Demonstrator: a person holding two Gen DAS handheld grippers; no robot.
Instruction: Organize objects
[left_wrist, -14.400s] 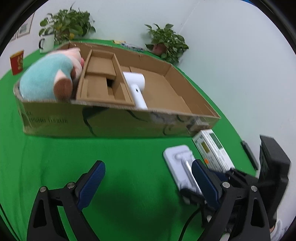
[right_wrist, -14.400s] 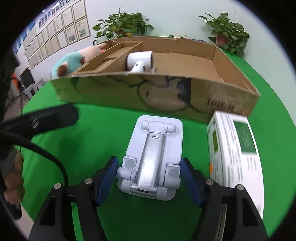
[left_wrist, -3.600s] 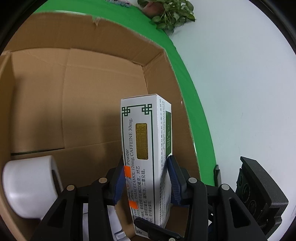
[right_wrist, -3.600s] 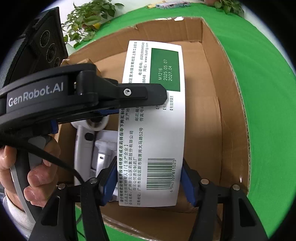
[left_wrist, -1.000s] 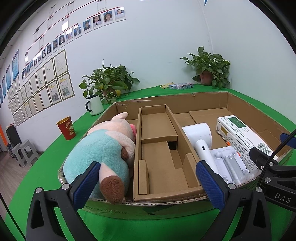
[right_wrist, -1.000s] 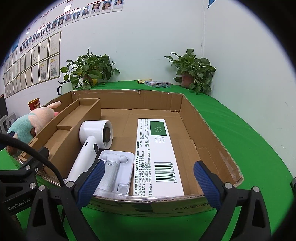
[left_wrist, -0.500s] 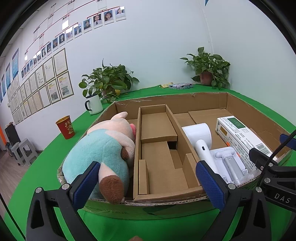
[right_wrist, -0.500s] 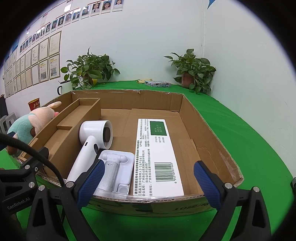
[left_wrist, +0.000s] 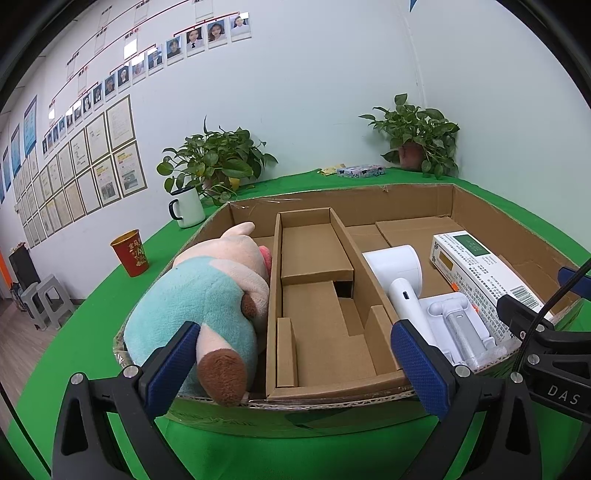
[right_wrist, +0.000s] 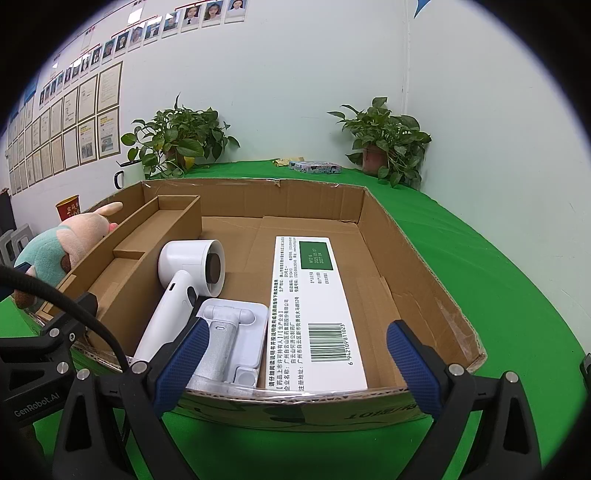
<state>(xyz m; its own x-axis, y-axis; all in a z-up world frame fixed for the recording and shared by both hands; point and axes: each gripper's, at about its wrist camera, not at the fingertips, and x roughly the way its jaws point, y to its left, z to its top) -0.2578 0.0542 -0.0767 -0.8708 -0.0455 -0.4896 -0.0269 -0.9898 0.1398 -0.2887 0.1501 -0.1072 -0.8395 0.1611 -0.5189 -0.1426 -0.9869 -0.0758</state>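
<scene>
A shallow cardboard box (left_wrist: 332, 397) (right_wrist: 424, 258) stands on the green table. In it lie a plush pig (left_wrist: 214, 295) (right_wrist: 59, 243) at the left, a cardboard insert (left_wrist: 317, 295), a white hair dryer (left_wrist: 400, 273) (right_wrist: 184, 284), a white folding stand (left_wrist: 458, 325) (right_wrist: 229, 339) and a white medicine box (left_wrist: 480, 269) (right_wrist: 314, 306) at the right. My left gripper (left_wrist: 295, 369) is open and empty in front of the box's near wall. My right gripper (right_wrist: 295, 362) is open and empty, also at the near wall.
A white mug (left_wrist: 188, 212), a red paper cup (left_wrist: 131, 253) and two potted plants (left_wrist: 218, 162) (left_wrist: 417, 136) stand behind the box. A small flat packet (right_wrist: 314, 167) lies at the table's back. Grey stools (left_wrist: 40, 299) stand on the floor at the left.
Nothing has visibly moved in the last second. Earlier, the folding stand and the medicine box went from the table into the box, and both grippers let go and drew back.
</scene>
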